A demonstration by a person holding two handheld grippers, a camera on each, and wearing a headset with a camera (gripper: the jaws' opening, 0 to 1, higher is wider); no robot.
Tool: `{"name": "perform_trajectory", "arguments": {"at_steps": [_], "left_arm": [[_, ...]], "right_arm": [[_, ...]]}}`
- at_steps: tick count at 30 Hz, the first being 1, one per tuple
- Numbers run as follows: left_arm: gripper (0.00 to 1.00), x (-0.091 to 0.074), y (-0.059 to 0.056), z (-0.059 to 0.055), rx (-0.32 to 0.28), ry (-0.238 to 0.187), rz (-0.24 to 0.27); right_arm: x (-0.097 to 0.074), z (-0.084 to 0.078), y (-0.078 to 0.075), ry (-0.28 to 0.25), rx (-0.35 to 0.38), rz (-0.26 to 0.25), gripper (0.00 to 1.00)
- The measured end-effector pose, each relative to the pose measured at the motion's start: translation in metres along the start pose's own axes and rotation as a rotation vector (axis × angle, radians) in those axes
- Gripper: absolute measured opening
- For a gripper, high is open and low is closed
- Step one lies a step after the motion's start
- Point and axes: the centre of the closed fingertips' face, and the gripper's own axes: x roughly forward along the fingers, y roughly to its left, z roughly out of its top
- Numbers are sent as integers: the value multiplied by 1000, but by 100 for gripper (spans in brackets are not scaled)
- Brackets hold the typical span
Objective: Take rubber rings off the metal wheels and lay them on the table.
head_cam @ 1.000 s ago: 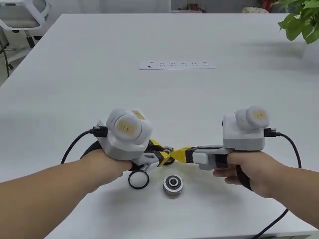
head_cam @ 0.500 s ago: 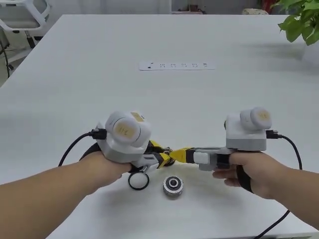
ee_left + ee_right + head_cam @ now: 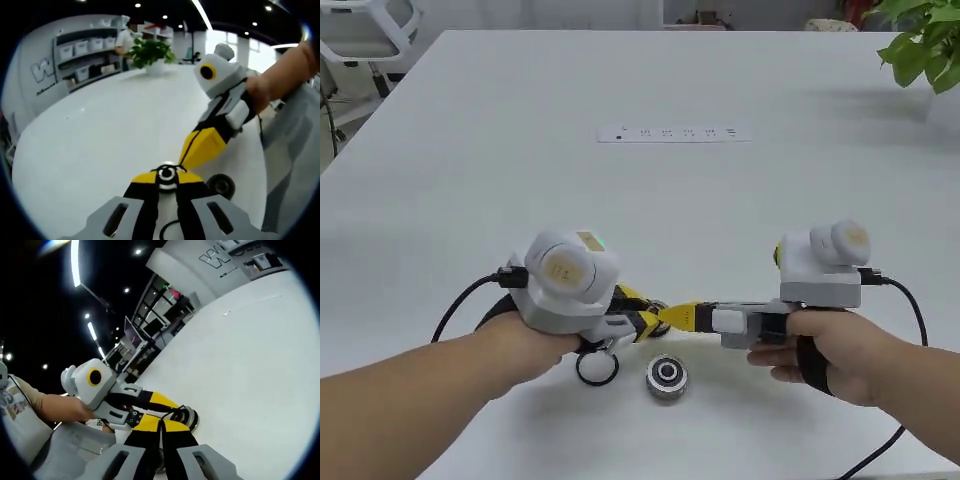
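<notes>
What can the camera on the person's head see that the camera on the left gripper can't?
Head view: a power strip and a loose black rubber ring lying near the left gripper. Left gripper view: wall shelves with bins, and a small wheel pinched in its own jaws. Both: the white table, the potted plant, the right gripper and a wheel lying on the table.

This looks like an office or lab workroom. A broad white worktop [image 3: 470, 150] of meeting-table size has a white power strip [image 3: 675, 132] lying on its far half. An office chair [image 3: 365, 30] stands at the far left and a leafy potted plant [image 3: 920, 40] at the far right. The left gripper view shows wall shelves with storage bins [image 3: 85, 50], large wall lettering [image 3: 42, 70] and recessed ceiling lights [image 3: 200, 12].
</notes>
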Motion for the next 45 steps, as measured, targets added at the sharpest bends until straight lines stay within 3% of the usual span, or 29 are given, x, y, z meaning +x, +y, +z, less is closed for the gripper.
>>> {"name": "perform_trajectory", "arguments": {"at_steps": [11,18,27,45], "left_arm": [[12,0,0,1,-12,-7,6],[13,1,-1,0,-23,-6,-9],[16,-6,-5,1,7,0,-30],[26,-46,-12,16,0,-74,-74]], "right_arm": [[-2,5,-19,-9,-33,-78,0],[-3,5,-23,-8,-33,-83,0],[-3,7,-20,-11,-40,-72,0],[-1,13,-1,-18,-52,-31,0]]}}
